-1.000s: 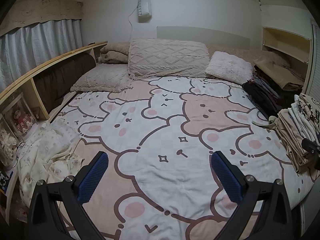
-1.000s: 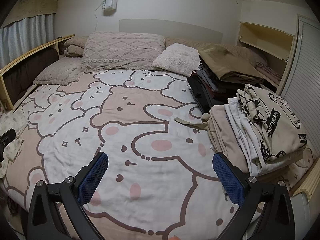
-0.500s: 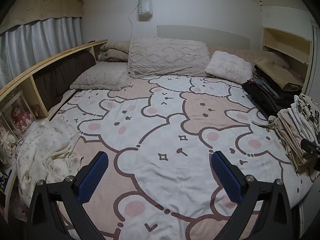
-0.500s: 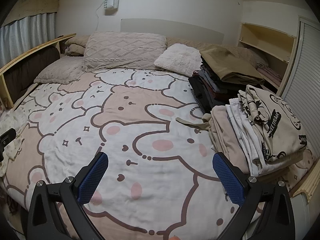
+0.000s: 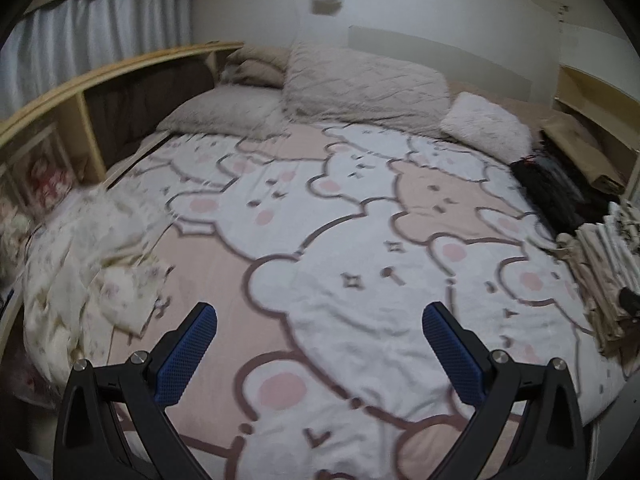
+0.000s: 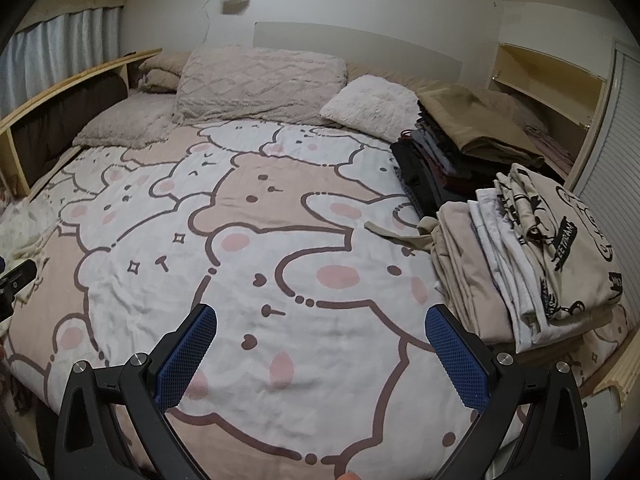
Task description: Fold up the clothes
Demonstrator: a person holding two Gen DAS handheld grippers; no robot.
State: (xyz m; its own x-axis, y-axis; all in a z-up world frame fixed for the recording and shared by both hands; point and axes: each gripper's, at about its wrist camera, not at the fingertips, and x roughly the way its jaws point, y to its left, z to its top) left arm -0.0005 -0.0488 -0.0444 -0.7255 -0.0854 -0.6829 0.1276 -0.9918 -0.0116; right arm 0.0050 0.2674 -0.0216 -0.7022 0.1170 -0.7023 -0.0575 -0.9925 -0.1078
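Observation:
A crumpled cream floral garment (image 5: 92, 264) lies at the bed's left edge, left of and beyond my left gripper (image 5: 320, 316), which is open and holds nothing. The same garment (image 6: 24, 224) shows at the far left in the right wrist view. My right gripper (image 6: 320, 316) is open and empty over the bear-print bed cover (image 6: 256, 240). A stack of folded cream and white clothes (image 6: 532, 268) rests on the bed's right edge, to the right of the right gripper. Behind it sits a pile of dark folded clothes (image 6: 436, 160) with a tan garment (image 6: 472, 124) on top.
Several pillows (image 6: 260, 80) line the headboard. A wooden shelf unit (image 5: 80, 100) runs along the left side, with a curtain (image 5: 96, 36) behind it. A slatted white door (image 6: 616, 176) and a shelf niche (image 6: 548, 80) stand at the right.
The left wrist view has swung left and is blurred by motion; the crumpled garment now sits larger and nearer. The right gripper has shifted only slightly. Both stay open.

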